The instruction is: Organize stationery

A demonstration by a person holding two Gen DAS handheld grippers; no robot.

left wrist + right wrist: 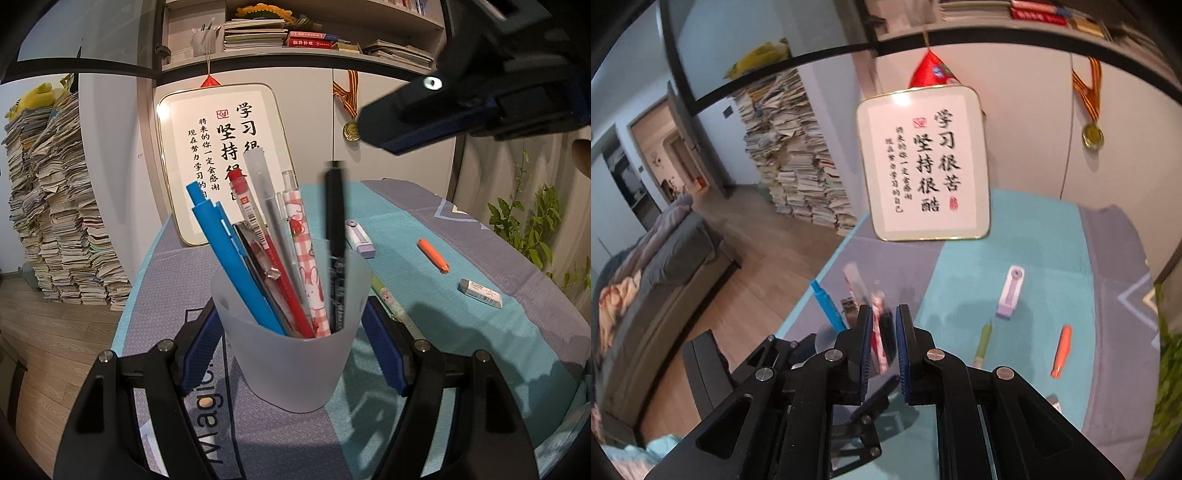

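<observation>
My left gripper [291, 332] is shut on a frosted plastic pen cup [291, 332] standing on the table. The cup holds several pens: a blue one [236, 258], a red one [273, 254], a pink checked one [306, 258], a clear one. A black pen [335, 243] stands blurred in the cup under my right gripper [380, 129], which hovers above it. In the right wrist view my right gripper [882, 354] has its jaws slightly apart and empty, above the cup's pens [877, 332].
On the blue and grey cloth [1108, 295] lie a purple correction tape [1010, 291], an orange pen [1062, 349], a green pen [983, 341] and a white eraser [480, 293]. A framed calligraphy board [923, 162] leans at the back. The table edge drops to the floor at left.
</observation>
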